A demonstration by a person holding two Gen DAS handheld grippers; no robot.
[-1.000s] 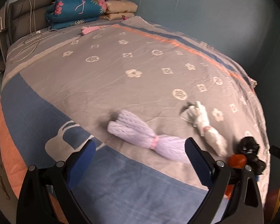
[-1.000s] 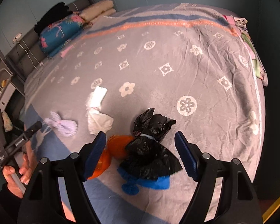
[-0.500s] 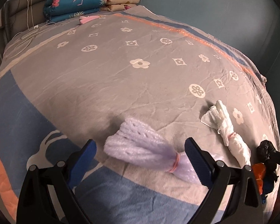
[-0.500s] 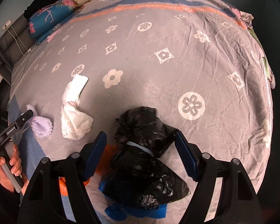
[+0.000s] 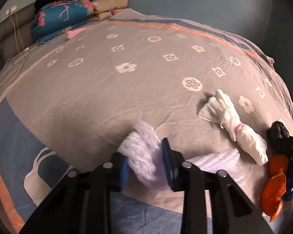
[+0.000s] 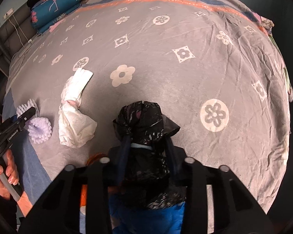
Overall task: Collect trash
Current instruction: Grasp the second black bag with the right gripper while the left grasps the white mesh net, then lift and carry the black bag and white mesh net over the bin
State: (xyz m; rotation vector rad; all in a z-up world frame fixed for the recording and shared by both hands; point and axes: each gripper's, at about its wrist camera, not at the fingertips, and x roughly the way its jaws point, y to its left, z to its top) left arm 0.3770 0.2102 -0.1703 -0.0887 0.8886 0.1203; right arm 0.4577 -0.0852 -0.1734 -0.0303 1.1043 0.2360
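Note:
My left gripper (image 5: 146, 161) is shut on one end of a lilac foam-net bundle (image 5: 140, 152) lying on the bed; the bundle's other end (image 6: 40, 129) shows in the right wrist view beside the left gripper (image 6: 23, 117). My right gripper (image 6: 147, 146) is shut on a black trash bag (image 6: 144, 120), which also shows at the right edge of the left wrist view (image 5: 279, 134). A white tied bundle (image 5: 236, 128) lies between them, also in the right wrist view (image 6: 74, 107). An orange bag (image 5: 273, 185) and a blue bag (image 6: 146, 220) lie by the black one.
The grey patterned bedspread (image 6: 185, 68) covers the whole bed. Folded quilts and pillows (image 5: 72, 15) are stacked at the headboard, with white cables (image 5: 15, 58) nearby. The bed's right edge drops off near crumpled cloth (image 6: 283, 74).
Both grippers moved forward and down and closed: the left onto the lilac foam bundle, the right onto the black bag. Both were open a second ago.

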